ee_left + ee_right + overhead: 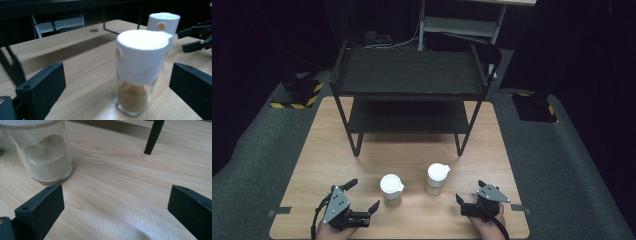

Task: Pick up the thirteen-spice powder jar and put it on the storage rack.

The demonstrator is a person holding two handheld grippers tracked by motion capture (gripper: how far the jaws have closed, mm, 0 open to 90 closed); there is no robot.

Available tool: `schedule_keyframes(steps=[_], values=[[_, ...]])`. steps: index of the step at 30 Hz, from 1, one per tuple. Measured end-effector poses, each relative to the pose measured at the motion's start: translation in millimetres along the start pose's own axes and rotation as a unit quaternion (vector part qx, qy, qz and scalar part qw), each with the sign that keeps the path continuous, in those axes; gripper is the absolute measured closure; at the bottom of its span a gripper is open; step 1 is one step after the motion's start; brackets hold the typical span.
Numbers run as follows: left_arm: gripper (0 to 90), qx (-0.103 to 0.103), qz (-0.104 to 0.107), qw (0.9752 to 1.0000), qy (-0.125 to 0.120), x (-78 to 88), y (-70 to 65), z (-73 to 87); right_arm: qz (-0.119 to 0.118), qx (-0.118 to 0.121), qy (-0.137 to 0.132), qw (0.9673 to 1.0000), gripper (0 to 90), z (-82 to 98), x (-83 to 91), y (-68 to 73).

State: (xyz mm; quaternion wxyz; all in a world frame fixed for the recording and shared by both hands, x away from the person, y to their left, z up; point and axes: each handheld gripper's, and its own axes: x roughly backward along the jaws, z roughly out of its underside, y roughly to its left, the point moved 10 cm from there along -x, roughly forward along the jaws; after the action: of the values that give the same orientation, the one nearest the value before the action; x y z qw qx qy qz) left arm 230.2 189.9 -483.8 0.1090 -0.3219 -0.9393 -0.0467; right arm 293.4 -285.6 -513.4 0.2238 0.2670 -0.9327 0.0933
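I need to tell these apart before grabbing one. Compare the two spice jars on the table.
The left jar holds brown powder; the right jar holds a paler, sandy powder. The left jar stands nearer the table's front edge, close to the left gripper; the right jar stands farther back, nearer the right gripper. Both are upright clear glass jars with white caps.

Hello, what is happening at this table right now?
A person holds a two-jaw gripper in each hand at a wooden table. Two spice jars with white caps stand upright in front of a black shelf rack. The left gripper is open and points at the left jar, which holds brown powder. The right gripper is open beside the right jar, which holds pale powder. Neither jar is gripped yet.
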Motion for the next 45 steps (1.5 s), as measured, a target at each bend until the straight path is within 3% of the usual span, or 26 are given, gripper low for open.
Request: schedule_keyframes(steps=[15, 26, 34, 43, 45], values=[[1.5, 0.004, 0.019, 0.9998, 0.004, -33.0, -13.1, 3.6, -0.001, -0.001, -0.002, 1.0, 0.1, 0.4, 0.4, -0.6], [1.9, -0.003, 0.01, 0.9999, 0.013, -49.6, -21.3, 9.7, -0.003, -0.001, -0.002, 1.0, 0.1, 0.3, 0.3, -0.8], [7.2, -0.013, 0.004, 0.9997, 0.021, -60.0, -25.1, 11.9, -0.006, -0.001, -0.002, 1.0, 0.1, 0.4, 0.2, -1.4], [15.9, 0.017, 0.013, 0.9997, 0.013, -64.2, -21.8, 15.9, -0.007, 0.0, -0.004, 1.0, 0.2, 0.6, 0.5, -1.6], [18.4, 0.015, 0.013, 0.9998, 0.01, -63.6, -21.7, 16.5, -0.007, 0.001, -0.004, 1.0, 0.2, 0.6, 0.5, -1.5]])
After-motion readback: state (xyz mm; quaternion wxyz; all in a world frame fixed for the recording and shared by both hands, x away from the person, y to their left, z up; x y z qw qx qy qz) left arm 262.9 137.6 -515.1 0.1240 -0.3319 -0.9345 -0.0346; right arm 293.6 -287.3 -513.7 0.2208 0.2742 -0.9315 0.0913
